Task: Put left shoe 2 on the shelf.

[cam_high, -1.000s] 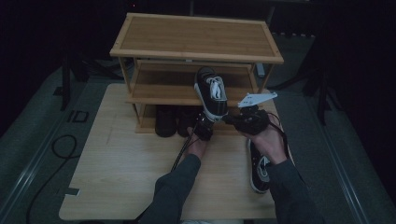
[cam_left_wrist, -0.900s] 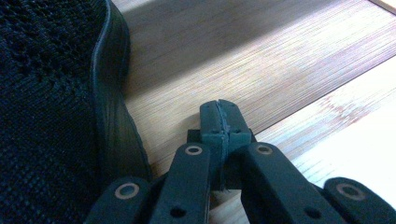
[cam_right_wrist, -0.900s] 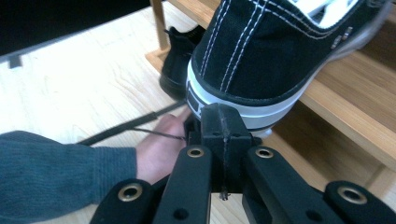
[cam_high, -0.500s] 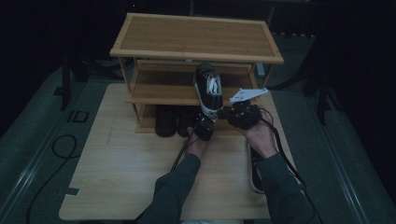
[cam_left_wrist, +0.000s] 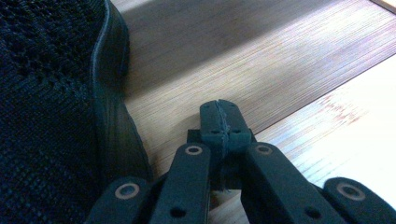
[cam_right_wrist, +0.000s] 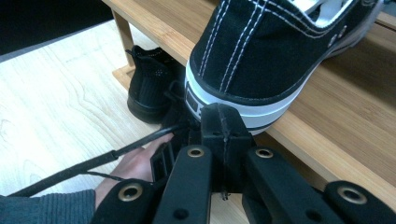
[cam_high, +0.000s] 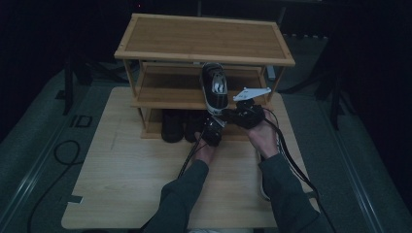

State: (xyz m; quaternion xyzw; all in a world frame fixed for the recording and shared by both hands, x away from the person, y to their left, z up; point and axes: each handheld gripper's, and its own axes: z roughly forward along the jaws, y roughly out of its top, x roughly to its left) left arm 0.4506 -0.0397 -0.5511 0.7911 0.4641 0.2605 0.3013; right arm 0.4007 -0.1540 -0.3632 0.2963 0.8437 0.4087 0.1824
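Both closed, right claw (cam_right_wrist: 223,122) against sneaker (cam_right_wrist: 275,51)

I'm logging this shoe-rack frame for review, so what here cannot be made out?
- High view: the shoe on the table is mostly hidden by the right forearm.
- High view: the dark shoes on the bottom shelf sit in shadow, details unreadable.
- Left gripper view: the black mesh shoe is cut off by the left edge.

You are working in a dim recording studio or lab setup: a light wooden bench (cam_high: 121,194) stands on grey carpet (cam_high: 29,145), cables (cam_high: 63,153) trail across the floor, and dark stand legs (cam_high: 335,104) surround it.
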